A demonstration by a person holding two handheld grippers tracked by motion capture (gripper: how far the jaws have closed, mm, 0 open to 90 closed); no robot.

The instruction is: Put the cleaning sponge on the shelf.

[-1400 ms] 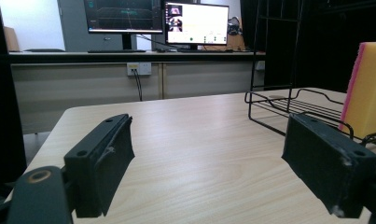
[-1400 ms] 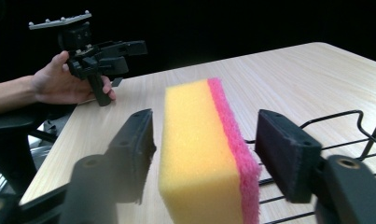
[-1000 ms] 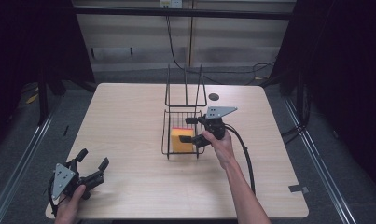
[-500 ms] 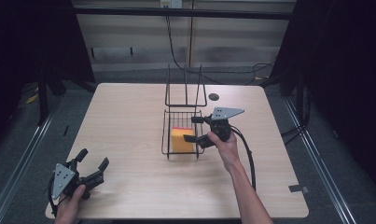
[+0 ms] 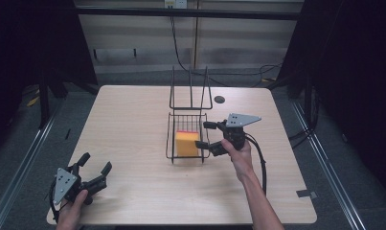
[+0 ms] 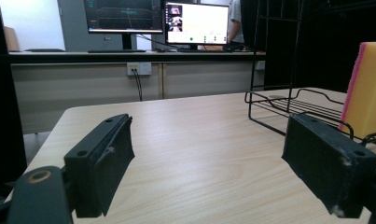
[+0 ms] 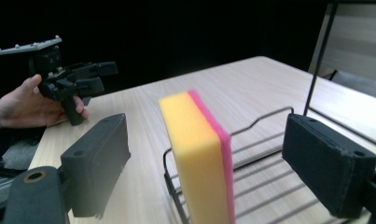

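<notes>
A pale wooden table [image 5: 133, 124] stands in a dim room, with dark floor around it and a light wall panel with cables behind.

Nearest the person, at the table's front left corner, the left hand [image 5: 72, 211] grips the left gripper [image 5: 96, 170] low over the wood, its forearm barely past the table edge. The jaws are spread wide with nothing between them and point toward the middle of the table. In the left gripper view they frame bare tabletop, with monitors [image 6: 157, 18] on a desk far behind.

Farther in, the right forearm reaches diagonally up from the bottom edge, wrist extended. The right hand [image 5: 238, 153] holds the right gripper [image 5: 206, 135] level at the right side of a black wire basket [image 5: 170, 143], jaws pointing left at it. These jaws are also wide apart and hold nothing; one seems to sit at the basket's right rim, though whether it touches the wire cannot be told.

A yellow sponge [image 5: 187, 143] with a pink backing stands on edge inside the basket. In the right gripper view it is seen between the open jaws but beyond them, apart from both pads.

Behind the basket its tall wire back rises toward the far table edge, near a small dark hole [image 5: 220, 99] in the tabletop.
</notes>
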